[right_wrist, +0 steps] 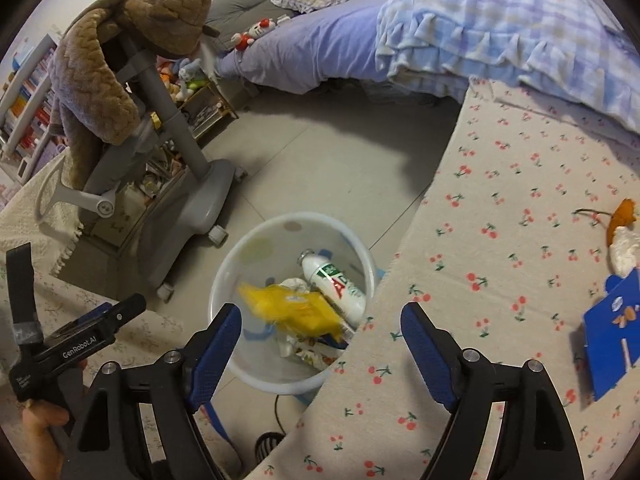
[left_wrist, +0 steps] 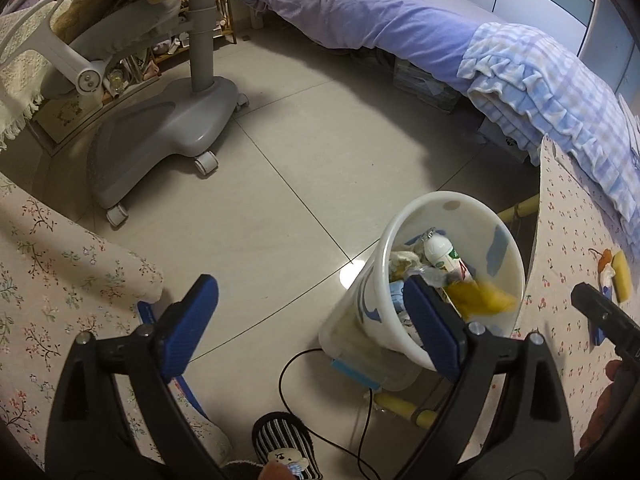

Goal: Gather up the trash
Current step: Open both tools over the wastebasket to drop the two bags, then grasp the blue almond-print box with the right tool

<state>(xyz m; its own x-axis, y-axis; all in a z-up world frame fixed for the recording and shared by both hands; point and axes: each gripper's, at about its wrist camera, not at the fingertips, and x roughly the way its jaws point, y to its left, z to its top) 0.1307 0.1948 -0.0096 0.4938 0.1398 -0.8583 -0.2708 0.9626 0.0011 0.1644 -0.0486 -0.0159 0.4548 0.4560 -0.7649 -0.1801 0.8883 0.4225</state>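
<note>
Both tongs gape empty, right gripper above the white plastic bin so the blurred yellow wrapper lands inside; left gripper idle.

Dim indoor light, glare spot on floor tiles, yellow wrapper blurred, prob. motion, heavy fisheye edges

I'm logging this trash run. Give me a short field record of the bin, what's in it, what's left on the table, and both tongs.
bin: white bucket on the floor beside the table
in bin: white bottle, yellow wrapper (blurred), crumpled paper
on table: orange peel, white scrap below it, blue carton
left tongs: open, empty, in front of the bin
right tongs: open, empty, above the bin and table edge
</note>
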